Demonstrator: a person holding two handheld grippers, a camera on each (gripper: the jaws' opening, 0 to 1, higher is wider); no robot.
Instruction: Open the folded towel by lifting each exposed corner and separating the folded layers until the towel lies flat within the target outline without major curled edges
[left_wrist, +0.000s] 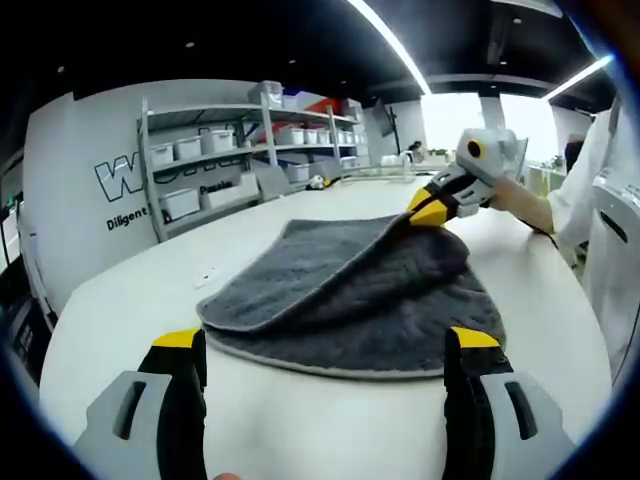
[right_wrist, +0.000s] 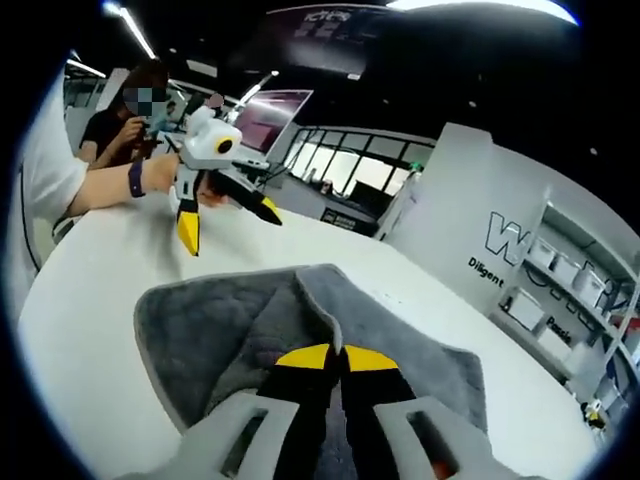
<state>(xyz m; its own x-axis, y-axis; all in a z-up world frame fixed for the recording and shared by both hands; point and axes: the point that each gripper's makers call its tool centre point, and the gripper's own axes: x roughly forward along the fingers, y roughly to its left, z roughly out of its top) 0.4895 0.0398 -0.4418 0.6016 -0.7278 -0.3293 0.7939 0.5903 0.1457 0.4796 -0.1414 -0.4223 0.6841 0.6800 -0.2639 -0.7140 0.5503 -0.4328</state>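
Observation:
A grey towel (left_wrist: 350, 290) lies folded on the white table (left_wrist: 130, 300), its upper layer peeled back and raised at the far right. My right gripper (left_wrist: 435, 205) comes in from the right, shut on that raised layer. My left gripper (left_wrist: 325, 345) stands open just short of the towel's near edge, nothing between its fingers. In the right gripper view the towel (right_wrist: 200, 340) spreads below, and a ridge of its cloth runs up into my right gripper (right_wrist: 337, 352), whose yellow tips are pinched on it. Past the towel's far edge, the left gripper (right_wrist: 228, 222) hovers open in a person's hand.
Metal shelves with white bins (left_wrist: 240, 150) stand against a lettered wall beyond the table. A person's white sleeve (left_wrist: 600, 200) is at the right. Another person (right_wrist: 130, 120) sits behind the table, near a screen (right_wrist: 270, 110). Bare table (right_wrist: 90, 280) surrounds the towel.

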